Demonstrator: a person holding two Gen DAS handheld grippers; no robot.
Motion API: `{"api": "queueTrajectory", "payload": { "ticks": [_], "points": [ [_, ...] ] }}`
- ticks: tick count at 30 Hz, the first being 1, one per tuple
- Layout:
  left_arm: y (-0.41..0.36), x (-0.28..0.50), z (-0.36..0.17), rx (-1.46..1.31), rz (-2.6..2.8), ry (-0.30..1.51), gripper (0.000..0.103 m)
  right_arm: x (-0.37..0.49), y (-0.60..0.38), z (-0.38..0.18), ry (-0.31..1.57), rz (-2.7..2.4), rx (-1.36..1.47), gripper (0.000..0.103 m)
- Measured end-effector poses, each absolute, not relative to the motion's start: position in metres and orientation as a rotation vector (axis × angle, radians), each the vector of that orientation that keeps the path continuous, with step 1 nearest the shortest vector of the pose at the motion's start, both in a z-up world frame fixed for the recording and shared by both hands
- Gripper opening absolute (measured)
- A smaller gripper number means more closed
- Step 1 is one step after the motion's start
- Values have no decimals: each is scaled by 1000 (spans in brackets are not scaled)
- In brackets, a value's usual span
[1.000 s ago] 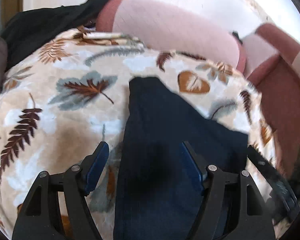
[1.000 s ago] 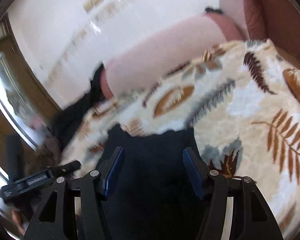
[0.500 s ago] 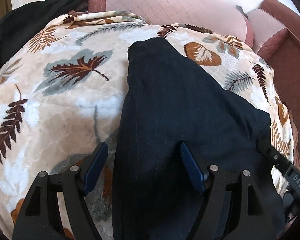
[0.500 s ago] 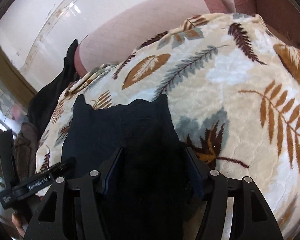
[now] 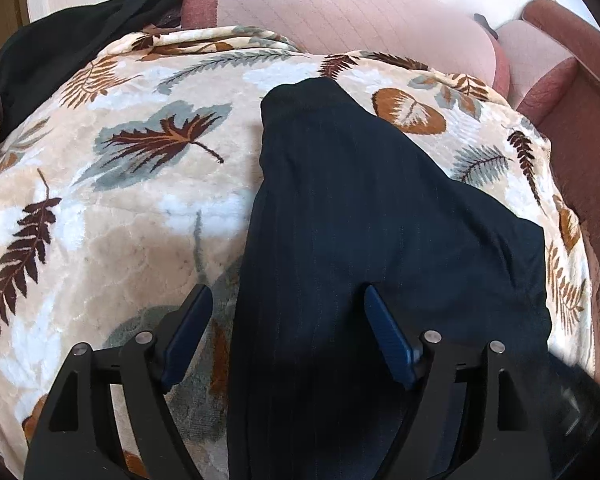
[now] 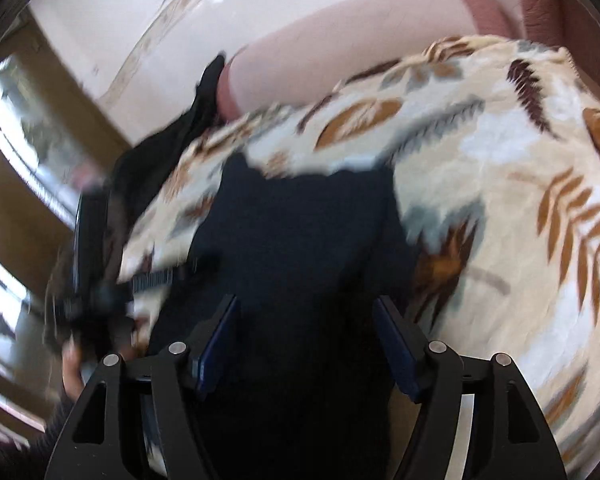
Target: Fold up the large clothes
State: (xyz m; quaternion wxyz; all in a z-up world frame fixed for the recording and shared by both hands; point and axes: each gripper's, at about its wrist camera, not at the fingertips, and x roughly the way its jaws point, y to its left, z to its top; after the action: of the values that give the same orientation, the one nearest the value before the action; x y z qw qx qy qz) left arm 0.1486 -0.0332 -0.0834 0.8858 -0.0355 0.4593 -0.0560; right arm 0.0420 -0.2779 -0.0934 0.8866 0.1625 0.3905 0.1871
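A dark navy pinstriped garment [image 5: 340,220] lies spread on a cream blanket [image 5: 120,208] printed with brown and grey leaves, which covers a pink sofa [image 5: 340,12]. Seen from the left wrist, the garment's long axis runs straight away from the camera toward the sofa back, narrowing to a rounded end near the blanket's far edge and widening to the right. The left gripper [image 5: 286,336] hangs over the garment's near left border with its jaws spread wide, having just been opening: its left finger is over bare blanket, its right finger over the dark cloth, so the garment's left edge runs between them, unpinched. The right wrist view is blurred by motion. There the right gripper [image 6: 306,346] also has jaws parted, having just been opening, with both fingers over the same garment [image 6: 300,240] and nothing gripped. The left gripper, astride an edge, looks better placed for the next grasp. Another black cloth [image 5: 80,40] is draped at the sofa's far left.
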Motion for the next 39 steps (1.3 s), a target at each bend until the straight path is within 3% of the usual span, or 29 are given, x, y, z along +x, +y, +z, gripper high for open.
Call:
{"api": "queueTrajectory", "payload": {
  "ticks": [1,3,4,6,10,13,16,18,19,22,25,27,28,29,30,34,36,39],
  "points": [
    [-30,147,-82,-82,-115,957,78,37,-273,-96,819,385,303,68],
    [-25,142,-77,-82,-112,959,78,27,-266,-92,795,388,231,34],
    [-23,139,-74,-82,-110,955,78,23,-264,-89,786,382,200,12],
    [-17,125,-61,-75,-92,923,78,21,-266,-90,792,347,193,9],
    [-10,100,-53,-85,-89,938,78,32,-279,-113,874,302,302,11],
    [-4,73,-56,-85,-116,962,78,17,-288,-98,808,289,381,23],
    [-3,47,-61,-46,-120,964,78,-7,-284,-78,714,318,379,25],
    [-5,38,-70,-38,-121,992,79,-18,-278,-79,713,320,361,37],
    [-7,35,-78,-44,-130,1024,79,-21,-275,-84,735,300,344,49],
    [-13,29,-90,-42,-140,1069,79,-16,-269,-114,889,186,275,49],
    [-16,21,-83,-32,-140,1055,79,-34,-283,-107,853,227,424,52],
    [-16,19,-82,-32,-136,1057,79,-39,-284,-104,851,254,425,52],
    [-16,19,-82,-40,-136,1064,79,-38,-280,-105,864,268,404,46],
    [-16,20,-82,-52,-135,1073,79,-38,-276,-107,867,286,390,24],
    [-17,19,-81,-61,-137,1077,79,-40,-276,-107,866,297,391,10],
    [-20,19,-84,-34,-115,1090,79,-27,-280,-123,932,251,439,9],
    [-19,16,-81,-43,-113,1098,79,-27,-277,-116,937,244,430,12],
    [-15,7,-67,-22,-104,1067,79,-34,-276,-98,938,183,337,43]
  ]
}}
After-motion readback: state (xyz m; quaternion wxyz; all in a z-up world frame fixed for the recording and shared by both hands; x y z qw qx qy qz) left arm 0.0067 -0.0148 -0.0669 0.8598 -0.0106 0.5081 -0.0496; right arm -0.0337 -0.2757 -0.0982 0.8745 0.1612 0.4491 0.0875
